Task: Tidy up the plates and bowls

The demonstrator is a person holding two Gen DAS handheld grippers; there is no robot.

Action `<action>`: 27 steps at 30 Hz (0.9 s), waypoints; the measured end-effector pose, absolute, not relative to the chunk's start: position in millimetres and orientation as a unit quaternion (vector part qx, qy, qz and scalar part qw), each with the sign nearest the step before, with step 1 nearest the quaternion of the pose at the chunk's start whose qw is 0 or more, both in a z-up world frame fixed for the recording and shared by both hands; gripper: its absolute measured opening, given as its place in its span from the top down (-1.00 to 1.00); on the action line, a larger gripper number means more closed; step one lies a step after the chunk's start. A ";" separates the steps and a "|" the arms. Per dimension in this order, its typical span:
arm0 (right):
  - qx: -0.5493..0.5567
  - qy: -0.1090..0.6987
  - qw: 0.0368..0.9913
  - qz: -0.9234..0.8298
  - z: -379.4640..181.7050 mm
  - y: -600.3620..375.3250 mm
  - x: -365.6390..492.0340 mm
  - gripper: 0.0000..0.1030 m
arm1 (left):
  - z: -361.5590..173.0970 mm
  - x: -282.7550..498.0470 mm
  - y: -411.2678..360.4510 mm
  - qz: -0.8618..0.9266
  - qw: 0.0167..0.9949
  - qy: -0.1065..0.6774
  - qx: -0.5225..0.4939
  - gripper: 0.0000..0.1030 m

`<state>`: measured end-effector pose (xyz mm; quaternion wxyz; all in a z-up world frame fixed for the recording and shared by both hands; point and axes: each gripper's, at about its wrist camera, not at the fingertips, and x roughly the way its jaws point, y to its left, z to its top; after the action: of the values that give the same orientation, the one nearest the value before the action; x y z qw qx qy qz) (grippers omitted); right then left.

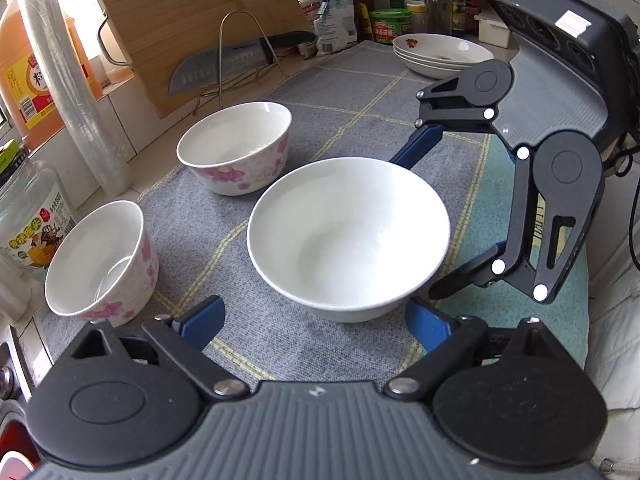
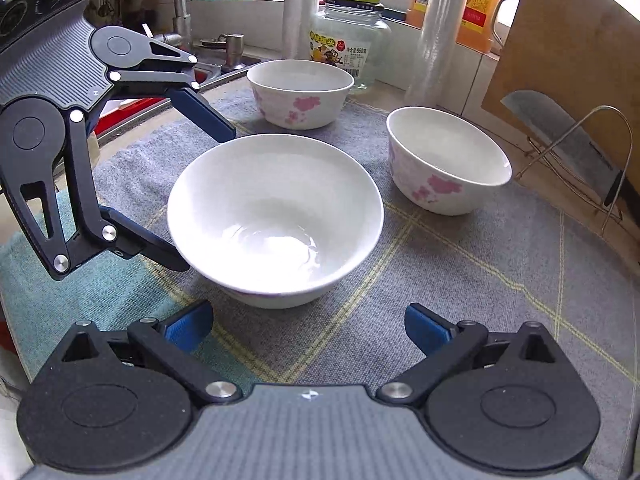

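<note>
The left gripper [image 1: 316, 320] has its blue-padded fingers apart, one on each side of the near base of a plain white ceramic bowl [image 1: 348, 236]; the pads press on nothing. In the right wrist view this same gripper [image 2: 204, 196] reaches in from nine o'clock, its two fingers bracketing the left side of the white bowl's rim; whether the lower one touches the wall cannot be told. The right gripper [image 2: 310, 330] is likewise spread wide, empty, with the white bowl [image 2: 276, 220] just ahead at twelve o'clock. In the left wrist view it [image 1: 416, 224] comes in from three o'clock, straddling the bowl's right rim.

The white bowl sits upright on a grey woven mat with yellow stripes [image 1: 224, 232]. At eleven o'clock from it in the left view stands a white ceramic bowl with pink flowers [image 1: 236, 148], apart from it; at nine o'clock, a second pink-flowered white bowl [image 1: 100, 260]. A stack of shallow white plates with a floral mark [image 1: 440, 54] lies at one o'clock, well apart at the mat's far edge.

Beyond, a bamboo cutting board [image 1: 192, 24] and a black-handled knife [image 1: 236, 64] rest in a wire rack. A clear glass jar [image 2: 352, 48] stands behind the farther flowered bowl.
</note>
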<state>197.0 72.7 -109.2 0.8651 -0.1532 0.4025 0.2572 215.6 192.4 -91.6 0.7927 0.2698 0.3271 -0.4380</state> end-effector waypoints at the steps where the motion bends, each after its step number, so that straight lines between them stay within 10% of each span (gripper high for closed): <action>1: -0.155 0.401 0.864 0.264 -108.2 73.3 197.7 -1.00 | -91.9 216.3 191.1 -0.444 0.788 0.325 0.275 -0.79; 27: -0.215 0.382 0.835 0.332 -91.9 80.9 205.6 -0.69 | -87.8 221.6 177.6 -0.516 0.725 0.291 0.350 -0.63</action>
<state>205.6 80.9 -91.9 0.8354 -0.2147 0.3817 0.3322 221.6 177.6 -87.8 0.7254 0.3497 0.2912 -0.5164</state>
